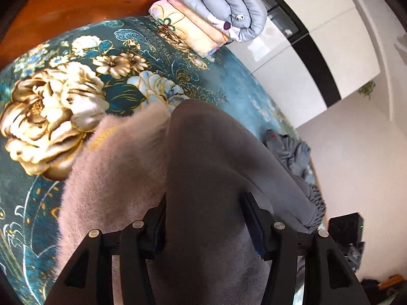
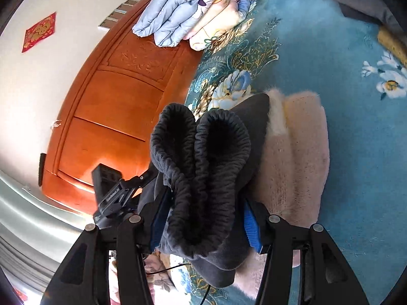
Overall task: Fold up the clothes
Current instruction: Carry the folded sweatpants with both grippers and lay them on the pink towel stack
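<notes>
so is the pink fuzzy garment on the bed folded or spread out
Folded. The pink fuzzy garment lies as a compact stack with layered edges on the floral bedspread, under the dark sweatpants that both grippers hold.

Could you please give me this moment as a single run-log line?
left gripper: shut on grey pants | right gripper: shut on ribbed cuffs | below: pink fuzzy garment on floral bedspread

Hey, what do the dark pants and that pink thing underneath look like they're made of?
The dark pants look like soft matte fleece or sweat knit, judging by the gathered ribbed cuffs; both tools grip them. The pink garment looks like plush faux fur or fuzzy knit, with fine hairs fringing its edges.
</notes>
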Demonstrator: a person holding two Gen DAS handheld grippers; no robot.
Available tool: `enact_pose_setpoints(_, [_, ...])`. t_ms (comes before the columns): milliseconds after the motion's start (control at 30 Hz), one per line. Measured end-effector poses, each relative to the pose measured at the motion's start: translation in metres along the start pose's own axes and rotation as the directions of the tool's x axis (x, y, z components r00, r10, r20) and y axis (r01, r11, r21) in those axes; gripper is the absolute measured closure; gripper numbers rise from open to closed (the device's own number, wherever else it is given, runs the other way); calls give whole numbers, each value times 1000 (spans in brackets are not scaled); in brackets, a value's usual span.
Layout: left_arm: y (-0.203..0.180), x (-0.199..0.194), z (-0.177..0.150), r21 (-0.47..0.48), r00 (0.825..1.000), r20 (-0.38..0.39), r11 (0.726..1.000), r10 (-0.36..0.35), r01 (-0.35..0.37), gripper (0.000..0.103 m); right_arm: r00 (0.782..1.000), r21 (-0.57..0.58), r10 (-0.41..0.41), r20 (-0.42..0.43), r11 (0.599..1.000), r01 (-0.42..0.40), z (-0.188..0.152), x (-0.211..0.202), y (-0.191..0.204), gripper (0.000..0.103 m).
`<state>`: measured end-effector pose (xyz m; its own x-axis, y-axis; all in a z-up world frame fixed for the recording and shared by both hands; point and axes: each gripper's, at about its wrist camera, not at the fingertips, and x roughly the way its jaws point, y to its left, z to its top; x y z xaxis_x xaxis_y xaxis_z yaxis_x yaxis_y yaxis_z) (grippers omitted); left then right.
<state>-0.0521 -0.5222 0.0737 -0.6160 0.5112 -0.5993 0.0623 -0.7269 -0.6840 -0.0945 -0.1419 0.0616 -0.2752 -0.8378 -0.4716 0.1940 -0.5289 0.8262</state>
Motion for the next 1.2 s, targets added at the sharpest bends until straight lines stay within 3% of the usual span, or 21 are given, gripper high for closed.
enact_pose_setpoints(167, [2,-40,-2,-27,993,114,999,36,-33,33,991,-123,-120,62,984,126,9,-29,27,46])
enact_pose_setpoints(267, [-11,-71,-11,6,966,228,992,119,-124,33,977,-193,-185,107,960,203,14,-45,43,46])
enact_pose_setpoints(333, [-30,-79,-23,90,960,261,988,97,-124,33,969,-269,-205,141,934,237,17,-46,66,46])
enact_pose_setpoints(433, [-56,-71,-45,204,963,261,970,74,-130,33,977,-371,-174,126,905,209,12,-26,98,46])
enact_pose_setpoints(500, [-61,-58,-53,225,964,249,962,97,-155,33,986,-412,-135,97,897,163,4,-12,110,45])
enact_pose_setpoints(567, [-54,-42,-57,221,961,236,955,147,-200,33,985,-427,-142,94,889,169,-5,-3,108,44])
enact_pose_setpoints(667, [-43,-27,-62,209,960,211,950,187,-231,33,970,-393,-232,74,887,243,-7,22,87,44])
enact_pose_setpoints(833, [-37,-33,-65,133,944,263,961,200,-241,33,976,-400,-199,84,891,216,-16,18,79,44])
enact_pose_setpoints(933, [-42,-51,-80,80,901,352,951,252,-298,29,985,-440,-117,126,883,161,-32,-17,86,43])
enact_pose_setpoints(1033, [-55,-65,-121,62,832,463,926,305,-373,11,963,-499,-181,198,827,258,-50,-41,77,40])
enact_pose_setpoints(1100, [-61,-63,-147,53,811,497,922,309,-384,2,942,-527,-244,230,783,331,-63,-50,64,40])
enact_pose_setpoints(1133, [-63,-58,-159,47,804,500,918,320,-395,0,939,-535,-256,228,773,341,-70,-51,56,40])
enact_pose_setpoints(1200, [-65,-41,-180,2,769,513,896,380,-444,0,942,-543,-259,211,771,333,-81,-51,37,37])
